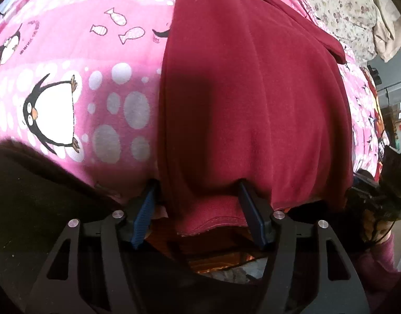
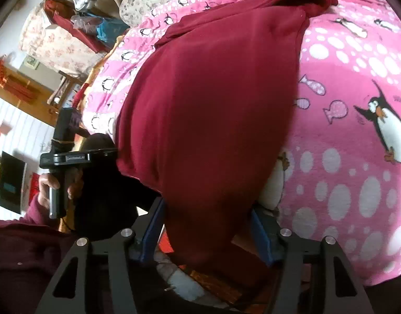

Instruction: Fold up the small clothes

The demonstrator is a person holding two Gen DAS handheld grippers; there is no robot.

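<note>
My left gripper (image 1: 197,196) sits at the near hem of the dark red garment (image 1: 252,91), which lies spread across the pink penguin blanket (image 1: 69,65) — one blue pad (image 1: 144,209) is off the cloth's left edge, the other pad lies over the fabric, and the hem hangs loose between them, so the jaws stand partly apart and I am not pinching anything there. My right gripper (image 2: 208,219) is at the same garment's (image 2: 213,104) near corner, where the cloth narrows and drops down between my two blue fingers (image 2: 260,233); they flank the bunched fabric closely, but I cannot tell whether they press it. In the right wrist view my other hand (image 2: 51,185) grips the left tool's handle — beyond it, a floral quilt (image 2: 51,44) is heaped
</note>
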